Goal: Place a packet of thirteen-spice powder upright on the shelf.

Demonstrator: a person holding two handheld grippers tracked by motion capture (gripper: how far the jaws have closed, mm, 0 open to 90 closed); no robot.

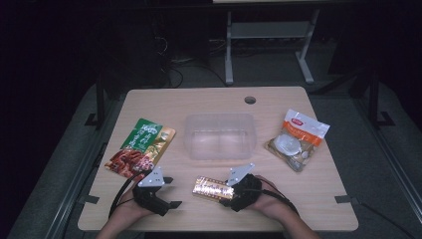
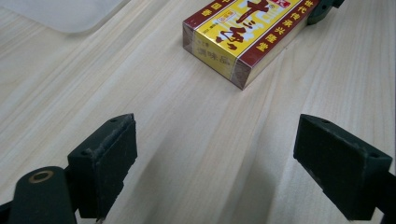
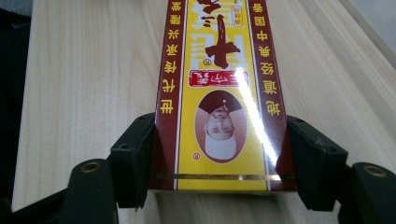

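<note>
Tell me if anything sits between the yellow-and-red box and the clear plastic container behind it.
Nothing visible does. The yellow-and-red box lies near the table's front edge, with the right gripper around its end. Bare wood separates it from the clear plastic container. The green snack bag and orange-topped bag lie off to either side.

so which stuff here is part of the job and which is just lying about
In the job:
- yellow and red box, between the right gripper jaws
- right gripper

Lying about:
- clear tub
- green snack bag
- orange and white bag
- left gripper, open over bare table
</note>
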